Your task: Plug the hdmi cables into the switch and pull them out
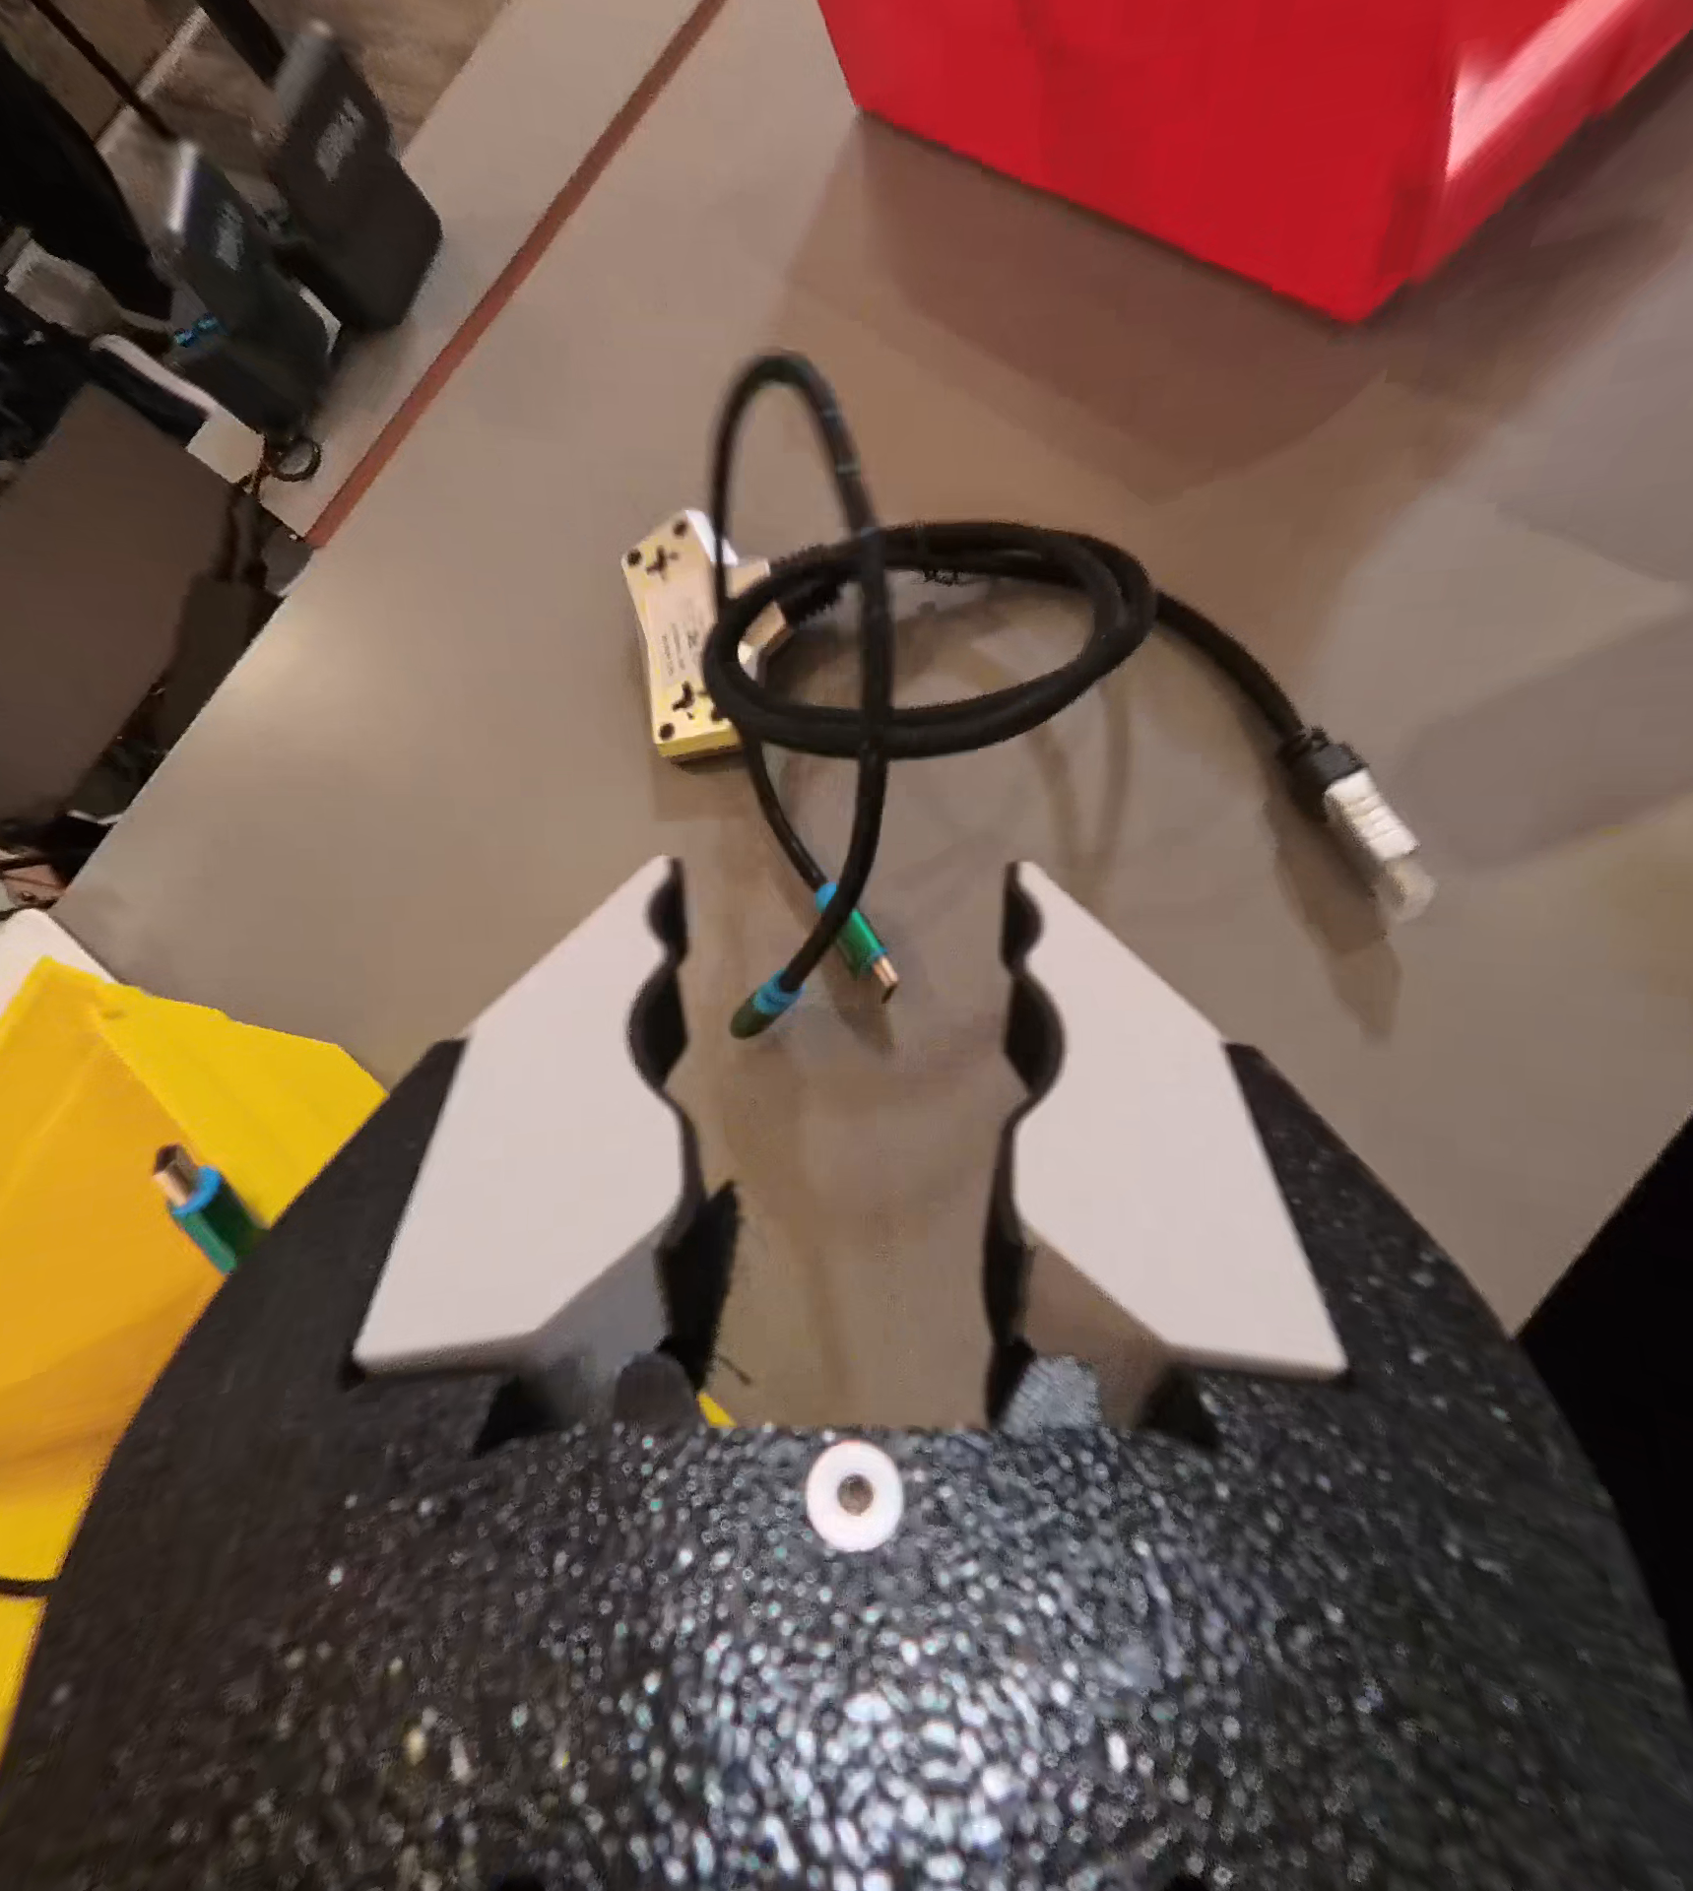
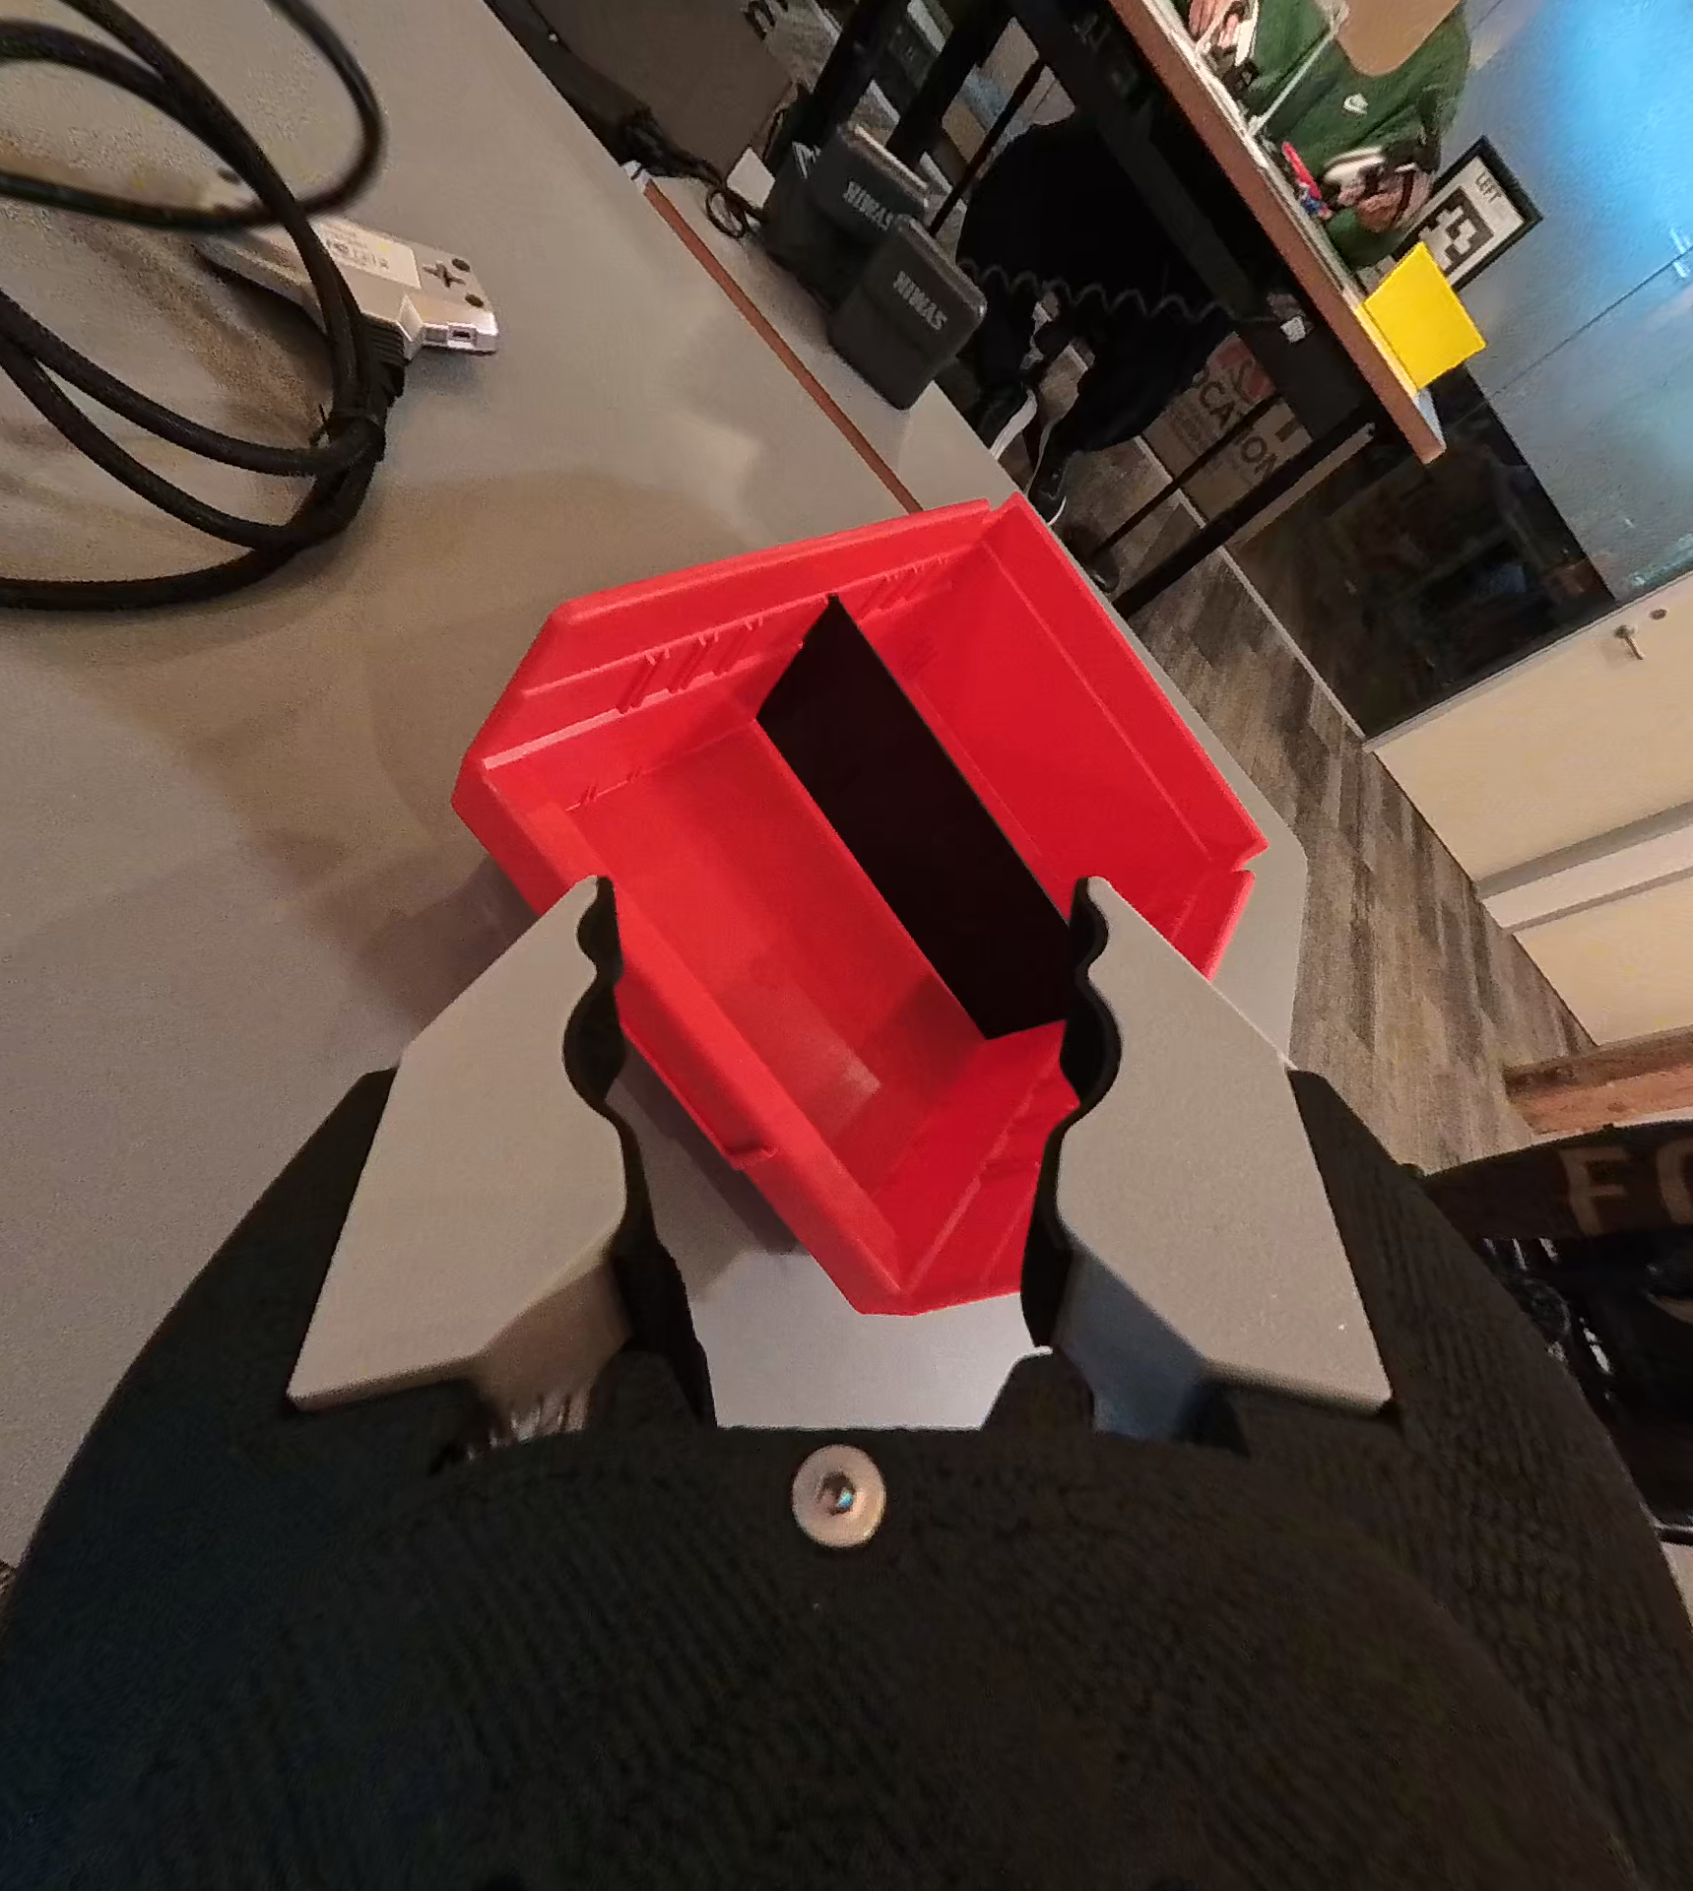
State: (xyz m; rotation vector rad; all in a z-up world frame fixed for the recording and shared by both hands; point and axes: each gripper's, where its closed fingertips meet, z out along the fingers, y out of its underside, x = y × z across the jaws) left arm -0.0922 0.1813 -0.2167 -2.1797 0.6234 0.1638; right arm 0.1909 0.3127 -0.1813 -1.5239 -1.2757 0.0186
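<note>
Left gripper [image 1: 844, 882] hovers above the grey bench [image 1: 474, 716], jaws spread wide and holding nothing. Straight ahead of it lies the switch [image 1: 670, 636], a pale flat block turned underside up, with a thick black braided cable [image 1: 934, 634] coiled against and partly over it; that cable's silver plug [image 1: 1374, 829] rests off to the right. A thinner cable loops across the coil, and its two green plugs [image 1: 857, 947] lie just past the fingertips. Another green plug [image 1: 208, 1218] sits in the yellow bin [image 1: 34, 1177] at lower left. Over to the right gripper [image 2: 842, 892]: jaws also spread, empty, poised over the red bin [image 2: 1077, 716] with its black divider [image 2: 914, 829].
</note>
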